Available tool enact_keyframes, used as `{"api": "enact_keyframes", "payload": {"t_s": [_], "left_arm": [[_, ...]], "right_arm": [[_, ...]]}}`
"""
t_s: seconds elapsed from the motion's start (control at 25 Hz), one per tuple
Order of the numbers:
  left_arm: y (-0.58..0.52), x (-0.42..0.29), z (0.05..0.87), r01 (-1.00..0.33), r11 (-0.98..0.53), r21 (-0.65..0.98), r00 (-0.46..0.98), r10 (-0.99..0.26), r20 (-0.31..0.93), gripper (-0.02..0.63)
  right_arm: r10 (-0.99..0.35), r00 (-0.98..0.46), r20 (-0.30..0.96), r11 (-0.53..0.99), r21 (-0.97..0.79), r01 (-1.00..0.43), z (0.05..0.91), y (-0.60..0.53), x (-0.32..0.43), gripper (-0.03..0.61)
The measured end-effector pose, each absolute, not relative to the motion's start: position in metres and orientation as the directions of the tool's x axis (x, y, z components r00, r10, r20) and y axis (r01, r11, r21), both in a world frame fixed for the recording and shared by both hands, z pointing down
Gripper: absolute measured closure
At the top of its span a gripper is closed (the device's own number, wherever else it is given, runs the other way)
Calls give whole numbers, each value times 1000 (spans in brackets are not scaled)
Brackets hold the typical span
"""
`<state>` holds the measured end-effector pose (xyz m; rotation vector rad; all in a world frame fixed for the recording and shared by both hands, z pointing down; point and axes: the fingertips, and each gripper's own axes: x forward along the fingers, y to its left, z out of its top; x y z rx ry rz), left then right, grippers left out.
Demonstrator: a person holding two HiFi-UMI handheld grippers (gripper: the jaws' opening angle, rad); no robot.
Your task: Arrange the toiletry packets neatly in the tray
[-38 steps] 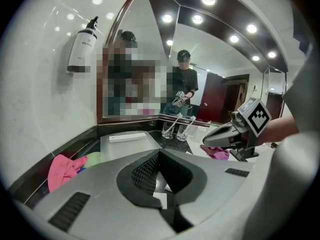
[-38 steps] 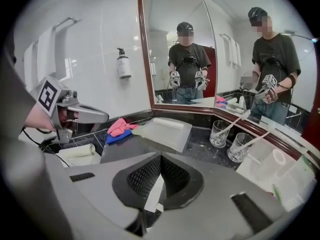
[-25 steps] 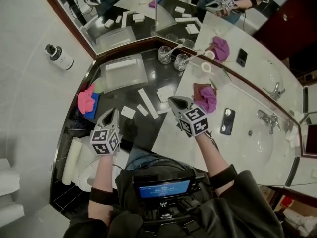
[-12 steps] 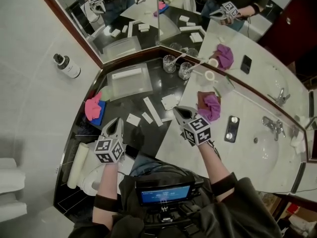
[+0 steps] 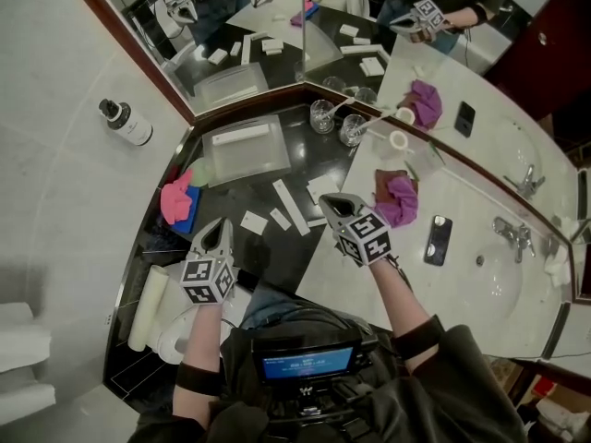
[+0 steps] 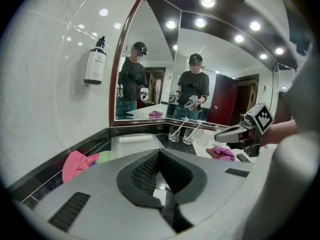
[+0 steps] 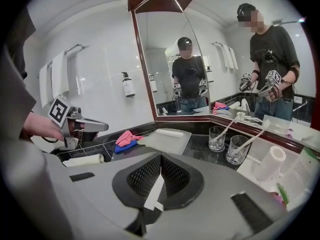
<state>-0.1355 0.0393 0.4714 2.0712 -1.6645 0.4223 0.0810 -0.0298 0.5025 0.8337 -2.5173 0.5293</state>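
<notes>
A clear tray (image 5: 263, 162) sits at the back of the black counter with one long white packet (image 5: 242, 134) in it. Loose on the counter in front of it lie a long packet (image 5: 291, 206), two small packets (image 5: 254, 221) (image 5: 280, 218) and a square stack of packets (image 5: 323, 187). My left gripper (image 5: 220, 227) hovers shut and empty just short of the small packets. My right gripper (image 5: 328, 201) is shut and empty beside the long packet, which shows past its jaws (image 7: 154, 190). The tray (image 7: 167, 141) lies ahead in the right gripper view.
A pink cloth on a blue sponge (image 5: 175, 197) lies left of the tray. Two glasses (image 5: 321, 115) (image 5: 353, 129) stand by the mirror corner. On the white counter are a purple cloth (image 5: 399, 199), a tape roll (image 5: 398, 140), a phone (image 5: 437, 239) and a sink (image 5: 499, 284). A rolled towel (image 5: 148, 307) lies near left.
The head view has shifted a little. My right gripper has edged slightly towards the long packet. The left gripper and all the packets stay where they were.
</notes>
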Motion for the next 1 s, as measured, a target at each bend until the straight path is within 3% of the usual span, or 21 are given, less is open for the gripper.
{"api": "enact_keyframes", "payload": {"t_s": [0.28,0.48,0.68,1.0], "left_arm": [[25,-158,482,-967,-193,166,252,-817,519,614],[1,-176,489,-961,-216,171,274,-806,525,614],[-23,-186,495,-954,-244,175,300,-798,523,614],[-46,-192,511,-951,-248,184,309,-793,525,614]], "right_arm": [[-446,-684,578,814,-56,-579,507,-72,30,546],[-403,-651,644,888,103,-447,519,-113,-18,516],[-317,-607,729,946,194,-261,555,-153,-63,383],[-235,-555,798,968,246,-55,599,-212,-122,288]]}}
